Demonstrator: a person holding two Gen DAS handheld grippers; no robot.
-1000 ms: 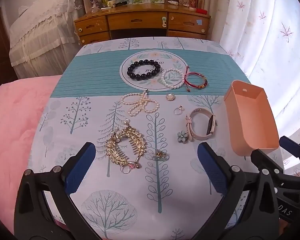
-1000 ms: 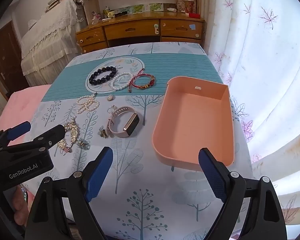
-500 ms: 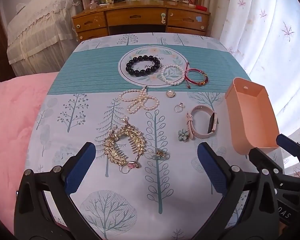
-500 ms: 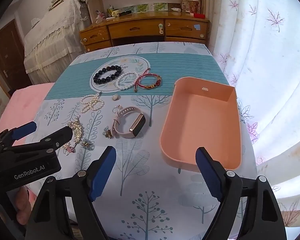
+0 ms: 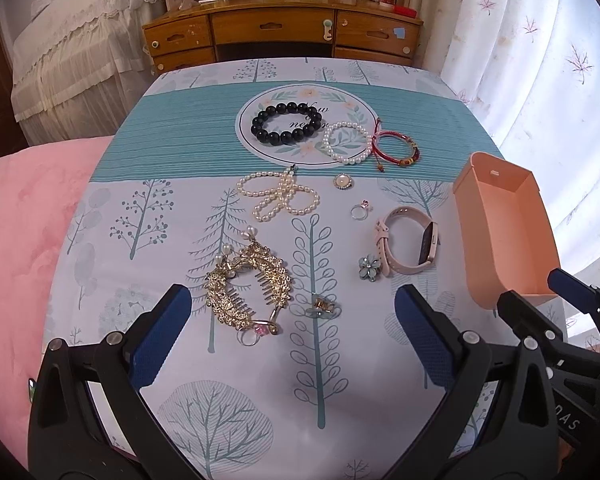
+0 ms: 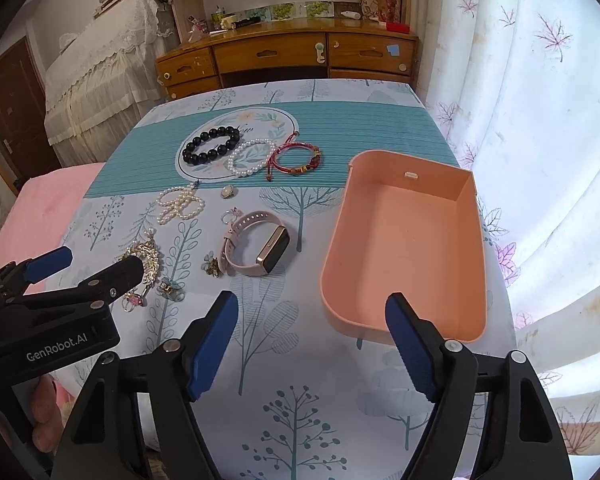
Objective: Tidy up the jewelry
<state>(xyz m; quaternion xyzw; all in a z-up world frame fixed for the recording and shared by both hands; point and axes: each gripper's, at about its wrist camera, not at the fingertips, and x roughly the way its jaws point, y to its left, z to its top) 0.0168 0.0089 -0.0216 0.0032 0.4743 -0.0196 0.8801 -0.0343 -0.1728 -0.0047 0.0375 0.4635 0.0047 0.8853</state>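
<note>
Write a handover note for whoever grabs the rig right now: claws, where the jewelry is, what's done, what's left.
Left claw: open, holding nothing, above the gold hair comb.
Right claw: open, holding nothing, by the near rim of the pink tray.
Tray: nothing inside.
On the tablecloth: black bead bracelet, white pearl bracelet, red cord bracelet, pearl necklace, round brooch, ring, pink watch, flower pin, small clip.
Done: nothing sorted yet.
Left: every piece, presumably into the tray.

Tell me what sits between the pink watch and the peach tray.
Nothing: only bare tablecloth separates the pink watch from the peach tray, clearest in the right wrist view.
</note>
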